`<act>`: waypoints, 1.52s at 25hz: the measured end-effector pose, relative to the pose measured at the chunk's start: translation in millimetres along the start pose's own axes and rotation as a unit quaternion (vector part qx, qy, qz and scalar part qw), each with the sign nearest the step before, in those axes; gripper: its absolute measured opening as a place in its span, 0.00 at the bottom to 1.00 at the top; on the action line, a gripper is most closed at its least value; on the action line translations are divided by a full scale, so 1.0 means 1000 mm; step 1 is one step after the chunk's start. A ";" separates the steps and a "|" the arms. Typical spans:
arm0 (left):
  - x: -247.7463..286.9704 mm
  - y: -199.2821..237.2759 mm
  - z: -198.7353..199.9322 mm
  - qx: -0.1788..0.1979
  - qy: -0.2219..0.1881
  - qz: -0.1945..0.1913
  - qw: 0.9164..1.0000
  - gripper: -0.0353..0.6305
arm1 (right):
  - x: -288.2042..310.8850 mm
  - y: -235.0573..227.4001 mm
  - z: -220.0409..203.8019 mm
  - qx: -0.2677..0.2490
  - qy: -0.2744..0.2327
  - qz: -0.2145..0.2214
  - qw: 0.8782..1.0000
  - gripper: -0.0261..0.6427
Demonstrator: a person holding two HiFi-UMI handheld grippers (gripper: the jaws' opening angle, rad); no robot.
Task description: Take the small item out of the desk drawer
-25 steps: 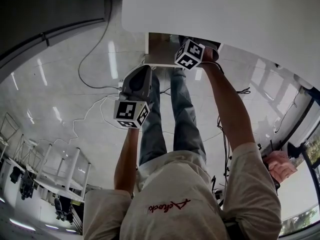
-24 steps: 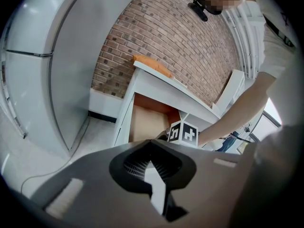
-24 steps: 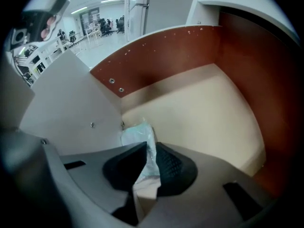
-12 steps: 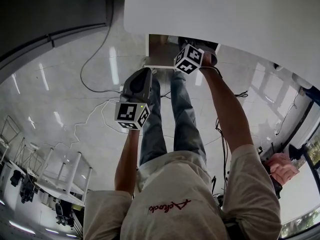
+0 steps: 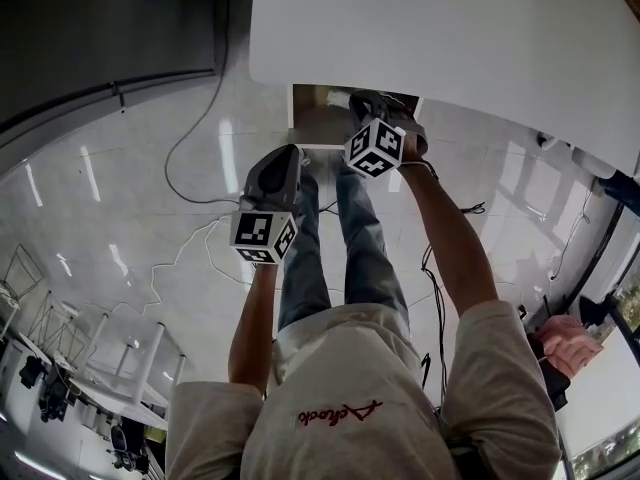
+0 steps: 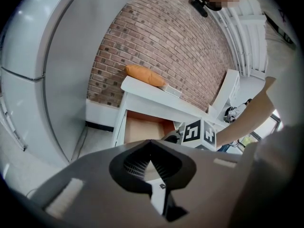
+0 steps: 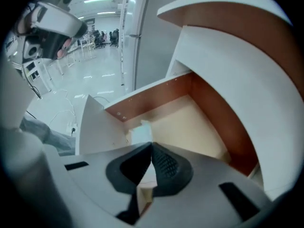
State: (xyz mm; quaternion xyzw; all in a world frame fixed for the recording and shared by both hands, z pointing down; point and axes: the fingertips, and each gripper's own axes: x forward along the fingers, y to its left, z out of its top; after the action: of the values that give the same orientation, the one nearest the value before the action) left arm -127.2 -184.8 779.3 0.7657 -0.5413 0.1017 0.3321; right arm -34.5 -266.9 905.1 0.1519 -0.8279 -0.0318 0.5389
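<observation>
The small pale flat item [image 7: 139, 133] is lying in a corner of the smooth tan drawer [image 7: 199, 127], at the tips of the clenched right gripper [image 7: 151, 145]; whether it is being pinched is unclear. The left gripper [image 6: 149, 145] is hanging clenched, empty. Only its view is showing an orange rounded lump [image 6: 145, 75] on the white bench [image 6: 156, 96].

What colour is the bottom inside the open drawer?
Light tan drawer bottom; the right gripper view shows it best.

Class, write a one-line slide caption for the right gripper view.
Right gripper, jaws together, tips right by a small pale item in the open desk drawer.
</observation>
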 end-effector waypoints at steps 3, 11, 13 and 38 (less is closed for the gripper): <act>-0.001 -0.005 0.006 0.005 0.000 -0.003 1.000 0.07 | -0.020 -0.002 0.004 0.013 -0.016 -0.014 1.000 0.06; -0.007 -0.014 0.016 0.037 0.007 -0.007 0.999 0.07 | -0.075 0.000 0.010 0.051 -0.060 -0.051 0.996 0.06; -0.006 -0.016 0.019 0.044 0.008 -0.008 0.999 0.07 | -0.091 -0.003 0.011 0.061 -0.072 -0.064 0.993 0.06; -0.042 -0.073 0.109 0.080 -0.047 -0.015 0.996 0.07 | -0.271 -0.045 0.058 0.260 -0.226 -0.164 0.924 0.06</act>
State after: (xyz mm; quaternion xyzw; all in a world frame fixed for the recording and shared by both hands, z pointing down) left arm -100.8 -205.8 645.6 0.8018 -0.5351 0.1032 0.2452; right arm 24.1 -238.3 631.6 0.4092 -0.8704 0.0630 0.2665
